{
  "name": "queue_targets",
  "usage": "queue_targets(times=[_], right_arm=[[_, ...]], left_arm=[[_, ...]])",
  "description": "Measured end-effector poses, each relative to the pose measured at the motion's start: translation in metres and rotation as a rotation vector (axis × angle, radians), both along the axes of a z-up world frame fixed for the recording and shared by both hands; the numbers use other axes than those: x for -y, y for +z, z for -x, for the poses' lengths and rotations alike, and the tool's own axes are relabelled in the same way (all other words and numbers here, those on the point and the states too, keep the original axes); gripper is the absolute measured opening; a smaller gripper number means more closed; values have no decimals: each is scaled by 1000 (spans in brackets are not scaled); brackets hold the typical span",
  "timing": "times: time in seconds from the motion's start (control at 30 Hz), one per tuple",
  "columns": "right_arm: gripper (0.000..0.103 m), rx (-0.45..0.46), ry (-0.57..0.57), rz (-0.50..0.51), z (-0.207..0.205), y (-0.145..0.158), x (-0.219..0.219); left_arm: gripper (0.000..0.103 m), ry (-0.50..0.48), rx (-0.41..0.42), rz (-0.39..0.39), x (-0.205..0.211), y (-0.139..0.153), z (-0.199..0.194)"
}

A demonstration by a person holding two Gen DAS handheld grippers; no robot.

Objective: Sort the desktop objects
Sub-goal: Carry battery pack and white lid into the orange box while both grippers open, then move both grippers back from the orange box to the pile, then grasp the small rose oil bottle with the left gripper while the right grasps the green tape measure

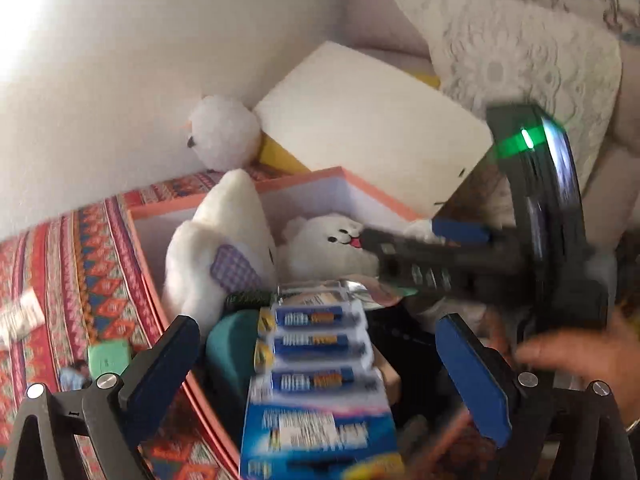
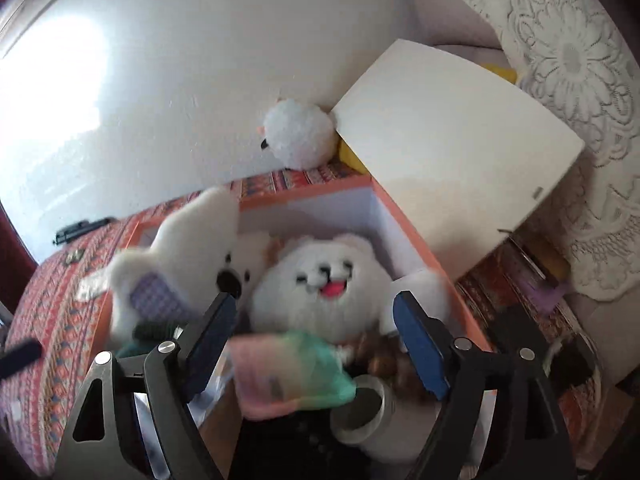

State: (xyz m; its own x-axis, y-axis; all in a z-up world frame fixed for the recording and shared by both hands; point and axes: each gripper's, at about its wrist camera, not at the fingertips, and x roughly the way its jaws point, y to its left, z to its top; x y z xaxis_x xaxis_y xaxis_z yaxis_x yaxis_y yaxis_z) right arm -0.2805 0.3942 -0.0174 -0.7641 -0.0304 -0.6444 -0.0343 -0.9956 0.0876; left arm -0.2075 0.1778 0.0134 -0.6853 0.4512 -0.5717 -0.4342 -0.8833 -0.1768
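Observation:
An orange-rimmed box [image 1: 304, 176] [image 2: 424, 220] on the patterned cloth holds plush toys. A white smiling plush [image 1: 328, 244] [image 2: 324, 280] and a white rabbit plush with a purple patch [image 1: 216, 252] [image 2: 168, 276] lie inside. A blue battery pack [image 1: 316, 364] lies in the box between the fingers of my open left gripper [image 1: 324, 368]. My right gripper [image 2: 316, 344] is open over the box, and a pink-and-green packet [image 2: 288, 372] lies between its fingers, untouched by the pads. The right gripper also shows in the left wrist view [image 1: 404, 252], reaching in from the right.
A white box lid [image 1: 372, 136] [image 2: 452, 160] leans behind the box. A white fluffy ball toy [image 1: 224, 132] [image 2: 298, 136] rests against the wall. A grey cylinder [image 2: 368, 412] and teal object [image 1: 228, 352] lie in the box. A green eraser [image 1: 108, 356] lies on the cloth. A lace cushion [image 2: 572, 60] stands on the right.

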Motion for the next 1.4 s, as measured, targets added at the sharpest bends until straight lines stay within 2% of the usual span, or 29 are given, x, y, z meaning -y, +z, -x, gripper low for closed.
queue_targets(times=[0.13, 0.27, 0.43, 0.6, 0.7, 0.83, 1.0, 1.07, 1.23, 1.33, 1.4], right_arm=[[85, -55, 16, -45, -55, 14, 25], [90, -146, 38, -115, -115, 40, 57], [91, -185, 106, -113, -169, 58, 99], [93, -185, 224, -75, -205, 58, 149], [93, -166, 309, -83, -208, 44, 187], [93, -80, 397, -43, -179, 12, 232], [90, 20, 359, -25, -109, -25, 269], [87, 62, 332, -13, -79, -35, 279], [85, 188, 264, 151, 9, -38, 275], [85, 183, 246, 228, 39, -27, 265], [85, 173, 247, 263, 51, -23, 258]], left_arm=[[100, 31, -3, -27, 22, 6, -22], [101, 90, 8, -14, 56, 1, -50], [101, 175, 40, 7, 108, -18, -76], [101, 276, 97, 40, 176, -50, -90], [101, 334, 134, 62, 215, -68, -95], [101, 398, 150, 65, 252, -79, -83], [101, 410, 181, 43, 274, -97, -45], [101, 373, 182, 44, 269, -106, -30], [101, 197, 168, 49, 223, -132, 33], [101, 131, 196, 33, 199, -147, 81], [101, 108, 223, 56, 187, -158, 111]])
